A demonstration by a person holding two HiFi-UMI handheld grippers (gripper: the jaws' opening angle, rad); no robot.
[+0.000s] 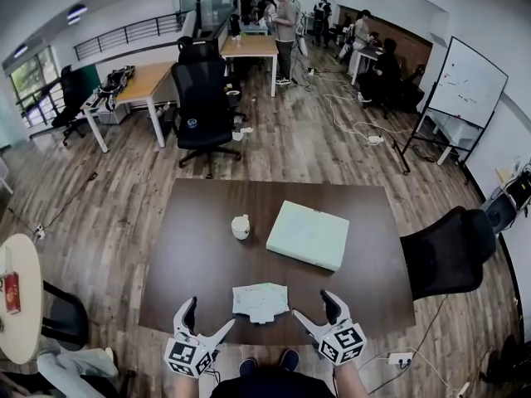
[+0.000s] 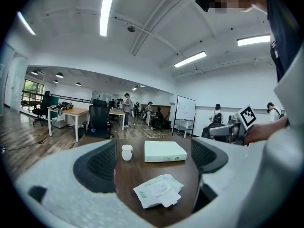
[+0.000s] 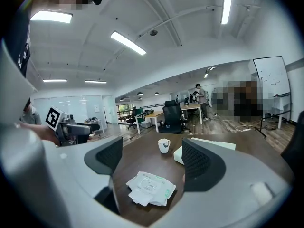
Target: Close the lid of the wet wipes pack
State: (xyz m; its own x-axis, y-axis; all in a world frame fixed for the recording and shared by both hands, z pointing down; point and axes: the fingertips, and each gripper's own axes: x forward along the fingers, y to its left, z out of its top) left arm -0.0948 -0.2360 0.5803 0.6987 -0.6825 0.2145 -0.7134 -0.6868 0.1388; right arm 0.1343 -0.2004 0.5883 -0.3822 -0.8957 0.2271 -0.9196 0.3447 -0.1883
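The white wet wipes pack (image 1: 260,301) lies flat near the front edge of the dark brown table (image 1: 191,255). Its lid flap stands folded open on the side facing me, as the left gripper view shows on the pack (image 2: 159,190) and the right gripper view on the pack (image 3: 150,188). My left gripper (image 1: 207,317) hovers just left of the pack, open and empty. My right gripper (image 1: 313,307) hovers just right of it, also open and empty. Both point across the table, and neither touches the pack. Each gripper view looks between its own spread jaws, left gripper (image 2: 152,160) and right gripper (image 3: 154,161).
A white cup (image 1: 241,226) and a flat pale green box (image 1: 308,235) stand on the table beyond the pack. One black office chair (image 1: 448,251) sits at the table's right side, another (image 1: 203,106) beyond its far edge. A round white table (image 1: 17,297) is at the left.
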